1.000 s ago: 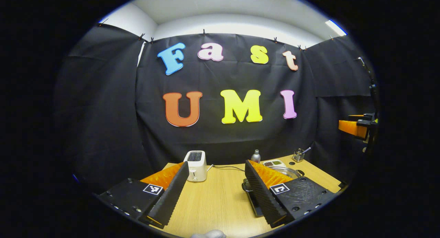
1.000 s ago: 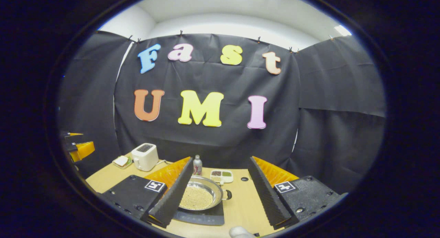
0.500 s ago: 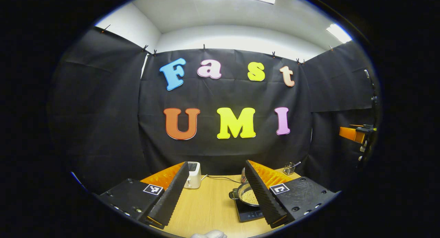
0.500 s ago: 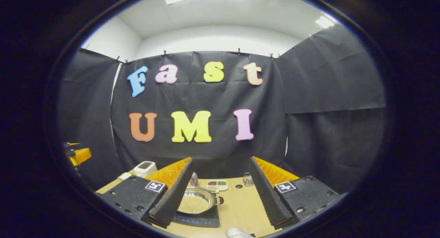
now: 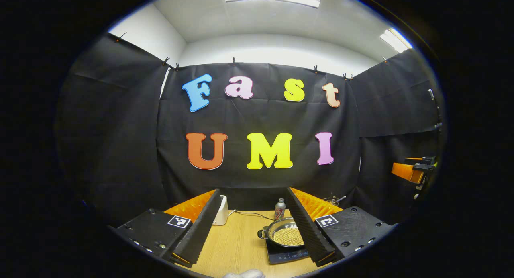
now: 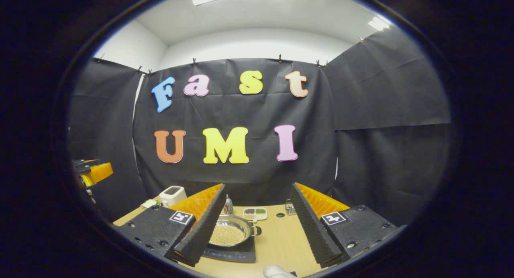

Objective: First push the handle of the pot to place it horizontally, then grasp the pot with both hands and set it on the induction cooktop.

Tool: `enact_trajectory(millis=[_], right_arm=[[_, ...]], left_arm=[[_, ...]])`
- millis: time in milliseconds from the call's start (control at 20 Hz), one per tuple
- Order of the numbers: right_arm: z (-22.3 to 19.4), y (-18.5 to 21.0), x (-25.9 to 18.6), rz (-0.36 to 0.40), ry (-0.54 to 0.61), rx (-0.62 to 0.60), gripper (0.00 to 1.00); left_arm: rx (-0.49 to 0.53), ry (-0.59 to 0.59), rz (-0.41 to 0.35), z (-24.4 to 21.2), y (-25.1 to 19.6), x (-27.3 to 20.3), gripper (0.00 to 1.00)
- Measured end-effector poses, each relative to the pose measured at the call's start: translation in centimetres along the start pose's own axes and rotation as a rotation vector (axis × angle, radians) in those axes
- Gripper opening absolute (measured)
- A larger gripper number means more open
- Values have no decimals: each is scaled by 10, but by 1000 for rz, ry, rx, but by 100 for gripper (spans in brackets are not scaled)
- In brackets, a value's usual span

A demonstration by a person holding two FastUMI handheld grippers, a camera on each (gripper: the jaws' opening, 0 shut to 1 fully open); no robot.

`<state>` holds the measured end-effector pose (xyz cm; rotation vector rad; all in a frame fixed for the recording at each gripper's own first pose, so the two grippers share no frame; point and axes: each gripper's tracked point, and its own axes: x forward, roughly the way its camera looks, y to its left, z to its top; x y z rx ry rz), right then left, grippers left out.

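On the table point(image 6: 281, 240) sits the cooktop point(image 6: 231, 254), and the pot point(image 6: 229, 234) rests on top of it, filled with small yellowish grains. 1 dark side handle point(image 6: 258, 230) juts from the pot's right rim in the right gripper view; in the left gripper view the pot point(image 5: 286, 236) shows a handle point(image 5: 262, 233) on its left rim.

Both tongs stand spread wide with nothing between their fingers. The right tongs point(image 6: 257, 223) are raised, well apart from the pot. The left tongs point(image 5: 253, 223) are also raised, with the pot near their right finger.

Behind the pot stand a small bottle point(image 5: 279, 208), a toaster point(image 6: 172, 195) and a divided tray point(image 6: 255, 213). A cord point(image 5: 251, 214) runs across the table from the toaster.
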<state>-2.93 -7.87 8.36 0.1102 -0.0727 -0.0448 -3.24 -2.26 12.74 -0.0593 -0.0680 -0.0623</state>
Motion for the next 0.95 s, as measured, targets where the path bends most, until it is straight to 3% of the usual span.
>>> enact_trajectory(millis=[950], right_arm=[[2,28,15,31,5,-35,100]], left_arm=[[-28,21,-5,-8,15,8,96]])
